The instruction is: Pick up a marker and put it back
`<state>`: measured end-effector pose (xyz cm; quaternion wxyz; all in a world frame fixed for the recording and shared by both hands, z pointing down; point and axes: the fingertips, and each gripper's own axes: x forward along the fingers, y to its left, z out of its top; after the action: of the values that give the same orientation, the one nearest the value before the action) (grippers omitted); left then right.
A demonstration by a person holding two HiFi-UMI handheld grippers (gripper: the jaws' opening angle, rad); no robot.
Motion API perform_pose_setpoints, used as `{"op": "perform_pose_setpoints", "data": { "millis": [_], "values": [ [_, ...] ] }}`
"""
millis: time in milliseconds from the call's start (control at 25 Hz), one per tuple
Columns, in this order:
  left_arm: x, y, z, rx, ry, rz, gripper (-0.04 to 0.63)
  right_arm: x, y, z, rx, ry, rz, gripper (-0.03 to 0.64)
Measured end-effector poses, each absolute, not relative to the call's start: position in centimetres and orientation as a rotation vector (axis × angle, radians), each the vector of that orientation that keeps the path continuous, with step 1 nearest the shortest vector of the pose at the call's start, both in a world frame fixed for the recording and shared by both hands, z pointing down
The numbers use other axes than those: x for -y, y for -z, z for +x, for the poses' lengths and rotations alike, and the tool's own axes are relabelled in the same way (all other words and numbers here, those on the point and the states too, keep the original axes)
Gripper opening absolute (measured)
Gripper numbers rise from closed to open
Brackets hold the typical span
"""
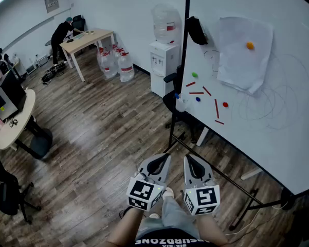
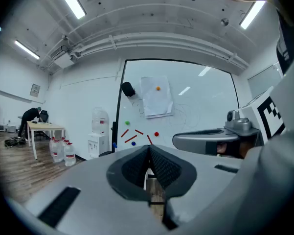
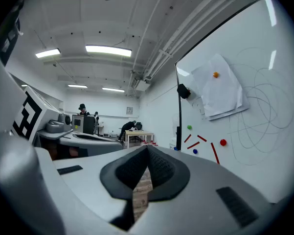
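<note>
Markers (image 1: pixel 216 108), red ones, clung to the whiteboard (image 1: pixel 288 148) at about one o'clock from the grippers, among coloured magnets (image 1: pixel 225 105). The left gripper (image 1: pixel 165 157) and right gripper (image 1: pixel 188 157) hung side by side, well apart from the board, each with its jaws pressed together on nothing.

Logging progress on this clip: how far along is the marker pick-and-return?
Done: nothing looks started. The red markers all sit on the whiteboard.
In hand: nothing. The left hand-held gripper and right hand-held gripper are both shut and empty, held low over the floor, apart from the board.
Left: reach the board, grasp a marker, lift it, put it back.
</note>
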<state>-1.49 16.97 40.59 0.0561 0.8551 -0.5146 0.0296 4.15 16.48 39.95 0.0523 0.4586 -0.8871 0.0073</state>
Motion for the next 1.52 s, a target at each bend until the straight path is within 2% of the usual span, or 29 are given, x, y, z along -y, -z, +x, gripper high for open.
{"op": "perform_pose_setpoints", "data": {
  "millis": [1200,1240,1360,1520],
  "values": [
    [4.9,-39.9,-2.0,1.578,-0.113,2.626,0.008,5.1,-37.9,3.8,2.753,0.046,1.39,0.0],
    [5.6,-39.9,-2.1,1.586,-0.115,2.622,0.008,5.9,-37.9,3.7,2.758,0.049,1.375,0.01],
    [7.3,-40.0,-2.6,1.619,-0.124,2.608,0.008,7.8,-38.3,2.9,2.771,0.051,1.305,0.116],
    [8.5,-40.5,-3.4,1.672,-0.129,2.565,0.008,9.6,-38.9,2.5,2.785,0.04,1.251,0.13]
  ]
}}
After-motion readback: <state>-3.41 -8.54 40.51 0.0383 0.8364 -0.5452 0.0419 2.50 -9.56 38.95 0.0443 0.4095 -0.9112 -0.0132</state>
